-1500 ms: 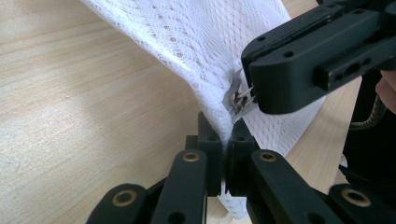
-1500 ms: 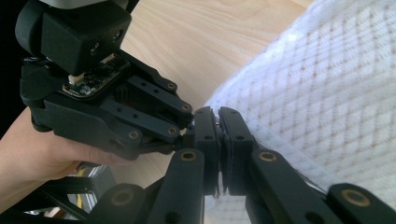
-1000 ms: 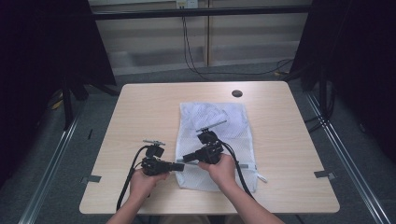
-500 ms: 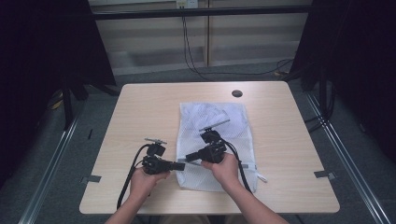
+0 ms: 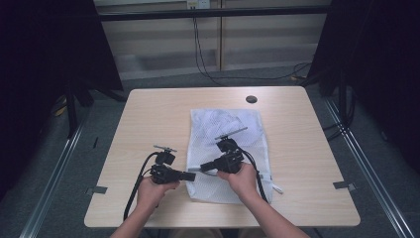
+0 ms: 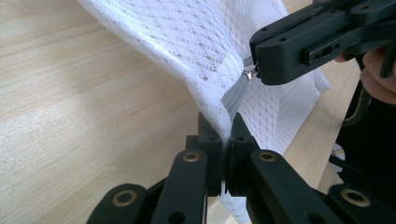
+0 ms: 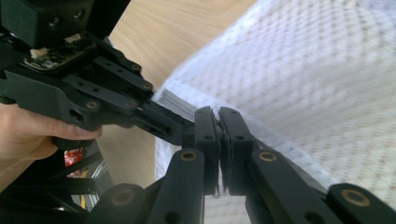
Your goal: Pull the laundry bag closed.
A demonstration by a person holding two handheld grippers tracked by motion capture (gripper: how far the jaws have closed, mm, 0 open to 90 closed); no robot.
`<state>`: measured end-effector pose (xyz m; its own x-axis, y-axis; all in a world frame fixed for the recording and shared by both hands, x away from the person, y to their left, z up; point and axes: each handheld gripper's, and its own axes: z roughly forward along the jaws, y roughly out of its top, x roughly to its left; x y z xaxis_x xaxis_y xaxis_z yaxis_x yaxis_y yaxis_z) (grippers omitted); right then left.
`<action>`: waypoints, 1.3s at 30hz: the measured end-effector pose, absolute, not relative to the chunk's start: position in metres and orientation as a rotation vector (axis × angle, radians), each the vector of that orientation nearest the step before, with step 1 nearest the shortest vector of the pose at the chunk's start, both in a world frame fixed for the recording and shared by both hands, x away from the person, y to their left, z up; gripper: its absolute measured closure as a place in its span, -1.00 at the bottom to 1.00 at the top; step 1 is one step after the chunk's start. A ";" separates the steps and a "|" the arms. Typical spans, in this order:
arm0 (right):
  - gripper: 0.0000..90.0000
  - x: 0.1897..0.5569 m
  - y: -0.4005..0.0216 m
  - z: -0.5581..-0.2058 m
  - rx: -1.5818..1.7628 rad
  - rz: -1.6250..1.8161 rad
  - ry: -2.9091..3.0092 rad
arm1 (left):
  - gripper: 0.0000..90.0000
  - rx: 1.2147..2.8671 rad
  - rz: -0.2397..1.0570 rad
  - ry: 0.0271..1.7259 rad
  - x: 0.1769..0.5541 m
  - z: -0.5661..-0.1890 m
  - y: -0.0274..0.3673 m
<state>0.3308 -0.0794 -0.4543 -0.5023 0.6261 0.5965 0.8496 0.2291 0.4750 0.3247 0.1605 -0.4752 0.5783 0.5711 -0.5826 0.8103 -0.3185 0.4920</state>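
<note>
White mesh laundry bag [image 5: 228, 144] — zip edge pinched.
Left gripper [image 6: 224, 140] clamped its seam; right gripper [image 7: 219, 135] clamped its zip pull [image 6: 251, 70] — bare table [image 5: 148, 119] lay left of the bag.

You have a pale wooden counter [image 5: 148, 114] with a round dark cable hole [image 5: 251, 99] near its far edge, towards the right corner. Beyond the far edge, black cables [image 5: 200, 54] hang down to the grey floor [image 5: 163, 77].

Mesh bag [image 5: 229, 144] lies flat on table [image 5: 148, 114], just right of centre, long axis 12 to 6 o'clock. Table grommet [image 5: 251, 99] sits at bag's 1 o'clock, apart from it. Left gripper [image 5: 192, 175] and right gripper [image 5: 204, 167] meet at bag's 7 o'clock edge, tips nearly touching.
</note>
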 end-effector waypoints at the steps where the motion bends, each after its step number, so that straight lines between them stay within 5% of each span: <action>1: 0.93 0.331 -0.081 -0.455 -1.382 -1.147 -2.221 | 0.96 2.025 -0.388 1.100 0.325 -0.475 0.161; 39: 0.92 0.324 -0.115 -0.459 -1.381 -1.203 -2.227 | 0.96 2.040 -0.384 1.077 0.322 -0.475 0.155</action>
